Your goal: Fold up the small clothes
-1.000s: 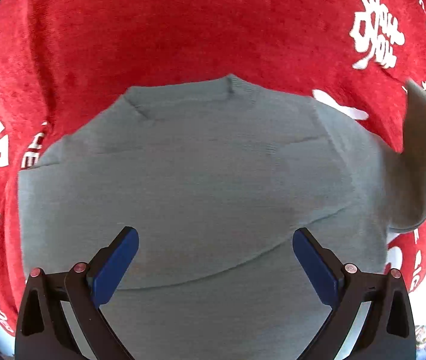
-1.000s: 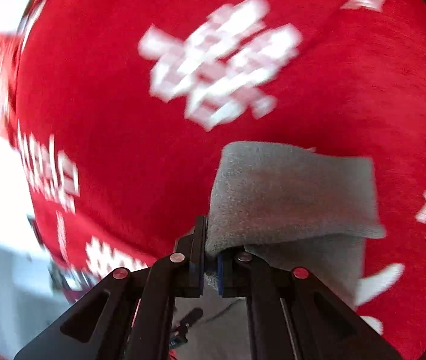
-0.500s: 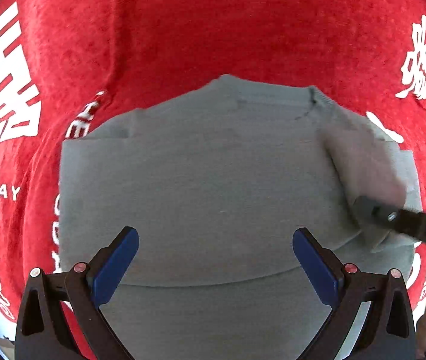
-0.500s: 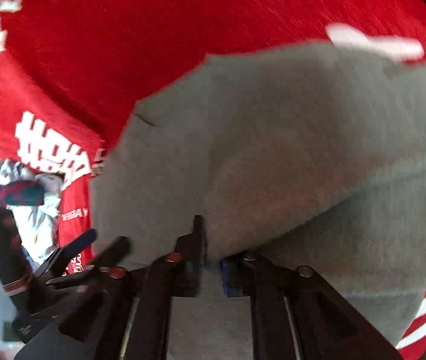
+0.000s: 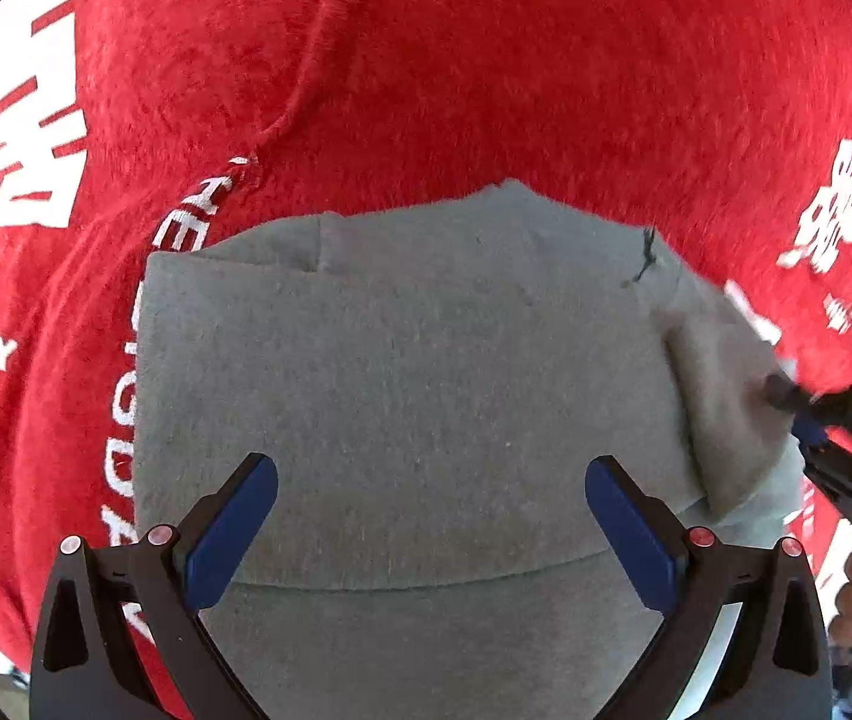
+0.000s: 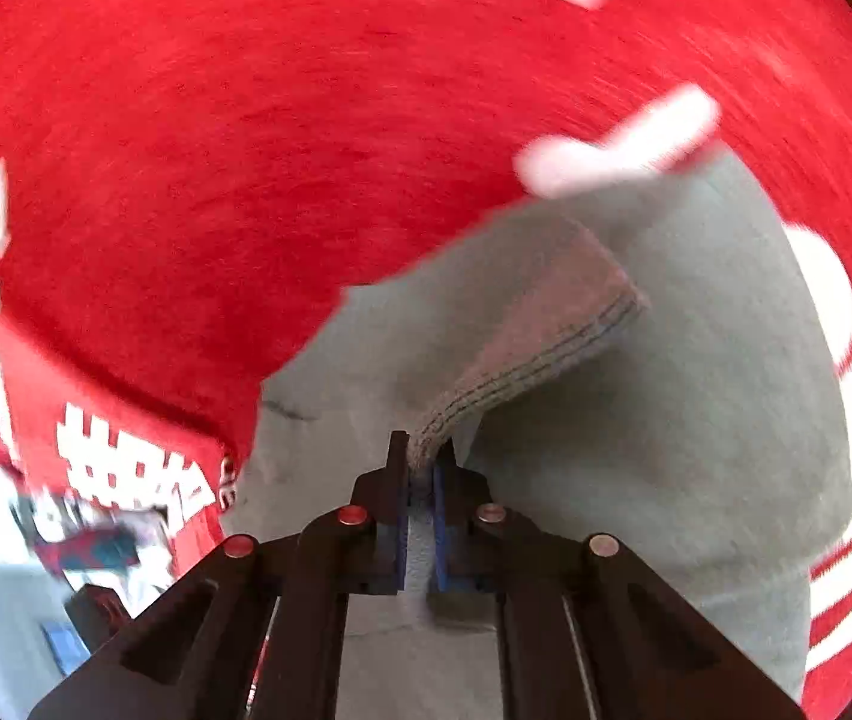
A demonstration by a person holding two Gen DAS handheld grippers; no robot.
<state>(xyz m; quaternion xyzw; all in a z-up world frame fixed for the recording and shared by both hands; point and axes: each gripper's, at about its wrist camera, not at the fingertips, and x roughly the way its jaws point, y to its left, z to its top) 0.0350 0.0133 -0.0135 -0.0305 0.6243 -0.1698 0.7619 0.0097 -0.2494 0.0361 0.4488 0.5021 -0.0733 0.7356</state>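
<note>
The grey sweater (image 5: 414,372) is soft, matt, fuzzy knit cloth with a stitched cuff (image 6: 534,360). Beneath it lies a red cloth (image 5: 486,60), plush and matt with white print. Each tool (image 5: 431,516) is matt black plastic with blue pads (image 5: 630,528).

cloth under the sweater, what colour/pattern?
Red cloth with white printed characters and lettering; clearest in the left wrist view, under the grey sweater.

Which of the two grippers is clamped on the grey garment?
The right gripper: its jaws are shut on the stitched sleeve cuff of the grey sweater. The left gripper hangs open above the sweater, gripping nothing.
</note>
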